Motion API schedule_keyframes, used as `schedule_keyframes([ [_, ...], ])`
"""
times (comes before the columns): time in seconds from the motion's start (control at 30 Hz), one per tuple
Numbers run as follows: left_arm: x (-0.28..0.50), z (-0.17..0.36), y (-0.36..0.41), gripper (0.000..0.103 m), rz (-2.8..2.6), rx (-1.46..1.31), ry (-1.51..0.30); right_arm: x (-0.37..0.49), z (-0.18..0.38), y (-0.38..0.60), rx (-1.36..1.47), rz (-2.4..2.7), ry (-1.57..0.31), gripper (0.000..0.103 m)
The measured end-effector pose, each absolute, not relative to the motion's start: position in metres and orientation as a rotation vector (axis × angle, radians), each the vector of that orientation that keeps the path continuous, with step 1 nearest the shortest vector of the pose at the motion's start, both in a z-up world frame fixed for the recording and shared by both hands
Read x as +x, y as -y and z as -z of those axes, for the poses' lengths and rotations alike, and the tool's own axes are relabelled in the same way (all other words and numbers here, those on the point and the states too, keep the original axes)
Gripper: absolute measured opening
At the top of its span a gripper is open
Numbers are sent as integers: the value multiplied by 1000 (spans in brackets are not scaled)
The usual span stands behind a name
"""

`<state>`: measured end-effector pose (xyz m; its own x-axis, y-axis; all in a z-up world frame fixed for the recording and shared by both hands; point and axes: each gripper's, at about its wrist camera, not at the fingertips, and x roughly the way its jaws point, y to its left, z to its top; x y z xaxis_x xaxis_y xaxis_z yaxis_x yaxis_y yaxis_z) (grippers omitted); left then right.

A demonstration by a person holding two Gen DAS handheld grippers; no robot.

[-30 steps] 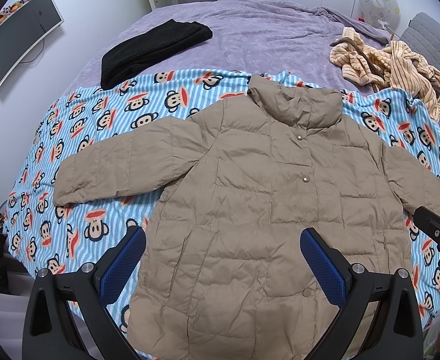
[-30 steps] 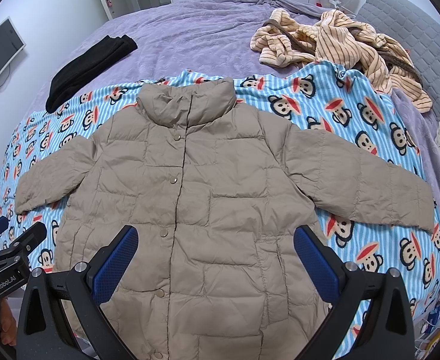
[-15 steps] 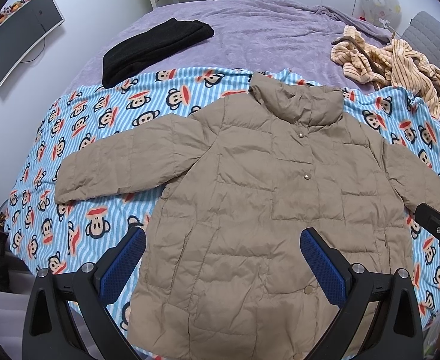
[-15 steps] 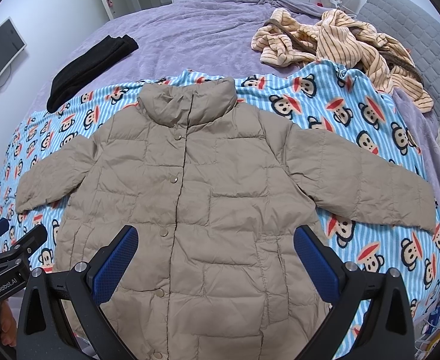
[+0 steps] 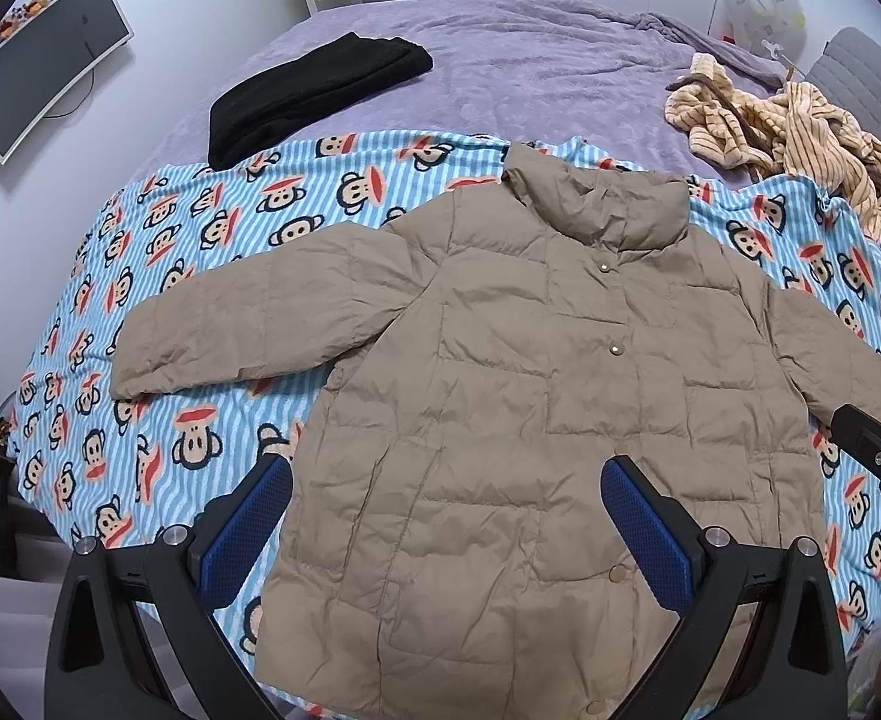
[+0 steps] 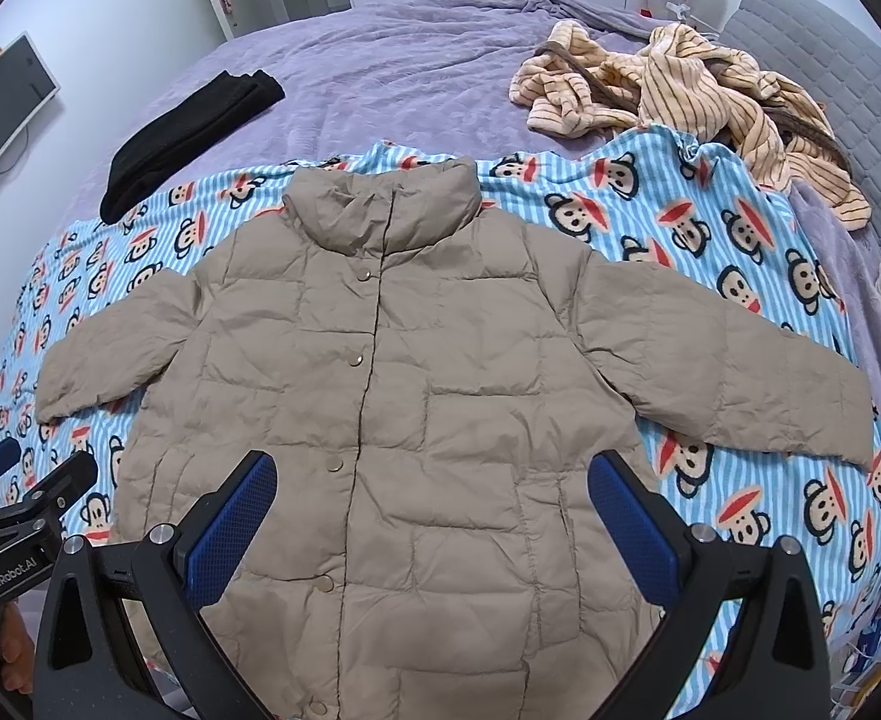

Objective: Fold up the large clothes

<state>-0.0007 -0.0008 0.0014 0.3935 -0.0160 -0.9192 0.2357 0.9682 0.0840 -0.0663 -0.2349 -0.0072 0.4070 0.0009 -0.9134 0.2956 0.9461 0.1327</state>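
While spread flat and front-up on the monkey-print blanket [image 5: 212, 276], lies buttoned shut with collar pointing away from both pairs of fingers: tan puffer jacket [image 5: 500, 396], both sleeves stretched out sideways, nothing folded yet. Sits directly ahead of and partly between the left gripper [image 5: 446, 516] fingers, hem nearest them, one sleeve reaching off beyond the left-hand finger. Hovers above the lower body of the jacket with blue-padded fingers [image 5: 242, 528] spread wide, gripping nothing. Shows the same in the right wrist view: jacket [image 6: 392, 396] centred ahead, right gripper [image 6: 434, 516] fingers [image 6: 632, 522] also spread wide over the hem area and holding nothing, other sleeve running out past the right-hand finger towards the blanket [image 6: 728, 228] edge. Whether any pad touches the fabric cannot be told.

Beyond the collar, further from the fingers, stretches a purple bedspread [image 5: 524, 66]. Far ahead and to the left of the fingers lies a folded black garment [image 5: 314, 96], its near end overlapping the blanket edge. Far ahead to the right sits a crumpled pile of tan striped clothing [image 6: 680, 96], partly overlapping the blanket's far corner. Off to the far left hangs a wall-mounted monitor [image 5: 44, 60].
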Motion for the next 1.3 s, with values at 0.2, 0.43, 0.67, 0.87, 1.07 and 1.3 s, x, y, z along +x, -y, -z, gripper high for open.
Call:
schedule_keyframes([
  [0.2,1,3,-5,103,150,206,-1166,-68,7,237,295,193,-1141,103],
  [0.43,13,21,-21,103,169,189,-1220,-75,8,224,311,209,-1134,103],
  [0.67,39,59,-70,103,200,135,-1302,-72,27,208,465,171,-1107,103],
  [0.87,77,101,-131,103,217,-17,-1308,-49,57,170,500,117,-1133,103],
  [1.07,130,158,-220,103,167,-374,-1295,-27,99,128,504,74,-1231,103],
  [1.3,188,220,-298,103,40,-595,-1257,-1,137,95,503,16,-1279,103],
])
